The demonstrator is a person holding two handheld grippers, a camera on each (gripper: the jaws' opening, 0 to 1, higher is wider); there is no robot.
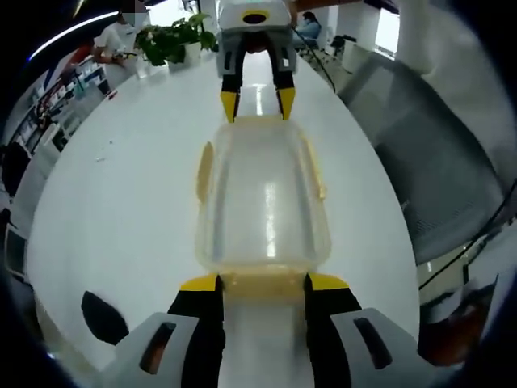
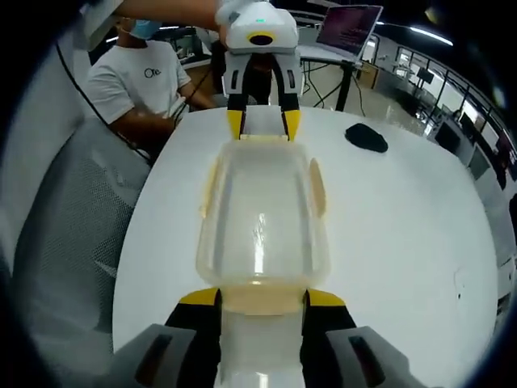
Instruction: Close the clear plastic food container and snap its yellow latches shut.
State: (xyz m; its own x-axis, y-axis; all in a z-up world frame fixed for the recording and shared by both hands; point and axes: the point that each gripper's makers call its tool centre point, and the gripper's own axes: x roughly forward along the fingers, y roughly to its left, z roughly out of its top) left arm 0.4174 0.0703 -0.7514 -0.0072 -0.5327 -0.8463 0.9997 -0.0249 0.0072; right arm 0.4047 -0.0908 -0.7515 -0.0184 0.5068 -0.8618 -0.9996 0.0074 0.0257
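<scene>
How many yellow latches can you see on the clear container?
4: one on each long side, one at each short end, by the left tool and the right tool.

office | white table (image 1: 121, 202) | laptop (image 2: 349, 26) | mesh chair (image 1: 436, 162) | potted plant (image 1: 174, 39)

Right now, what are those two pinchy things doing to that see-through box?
A person holds a gripper in each hand, one at each end of the clear plastic container on the white table. The left gripper is at one end latch and the right gripper at the opposite one. The lid is on. The yellow side latches appear to stick outward, probably not snapped yet.
</scene>
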